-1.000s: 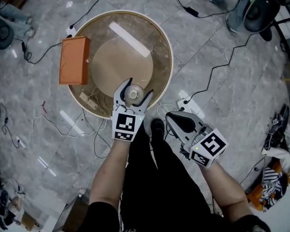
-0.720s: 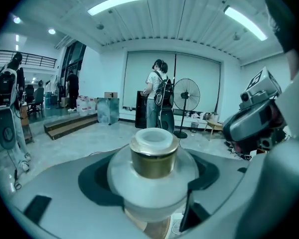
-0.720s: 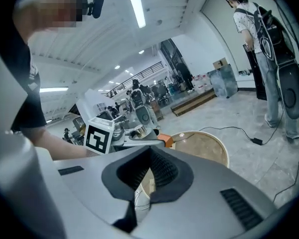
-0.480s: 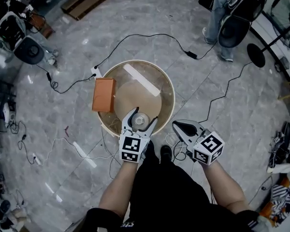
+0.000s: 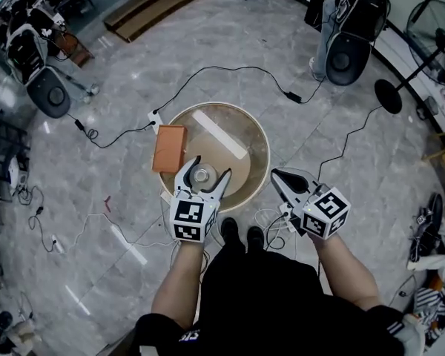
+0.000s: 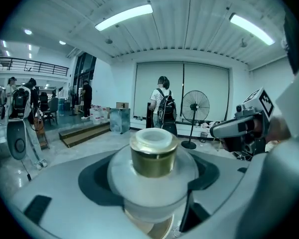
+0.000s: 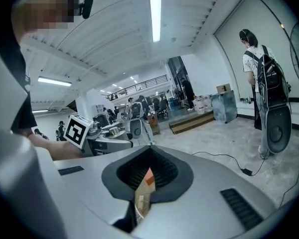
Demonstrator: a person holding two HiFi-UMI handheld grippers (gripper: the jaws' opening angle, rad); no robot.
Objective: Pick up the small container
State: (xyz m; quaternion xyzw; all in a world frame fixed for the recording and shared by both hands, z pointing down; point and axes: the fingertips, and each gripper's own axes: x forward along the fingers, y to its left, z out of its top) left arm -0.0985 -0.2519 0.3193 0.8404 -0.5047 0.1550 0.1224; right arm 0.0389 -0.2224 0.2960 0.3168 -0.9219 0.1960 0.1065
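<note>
The small container [image 5: 202, 175] is a squat, pale jar with a gold band [image 6: 153, 157] under a whitish lid. My left gripper [image 5: 210, 170] is shut on it, its jaws pressed on either side of the body, and holds it above the near edge of the round wooden table [image 5: 258, 141]. In the left gripper view the jar stands upright in the left gripper [image 6: 154, 171], with the room behind it. My right gripper [image 5: 279, 176] is shut and holds nothing. It hangs to the right of the table over the floor, and the right gripper [image 7: 147, 176] shows only a thin slit.
An orange box [image 5: 169, 148] lies on the table's left side. Black and white cables [image 5: 237, 71] trail over the marble floor around the table. A person with a backpack [image 5: 347, 28] stands at the top right near a floor fan [image 5: 430, 30]. My feet [image 5: 241, 236] are just below the table.
The head view has risen and the table has shrunk in it. My left gripper keeps hold of the container and has come up with it. The right gripper stays shut beside it.
</note>
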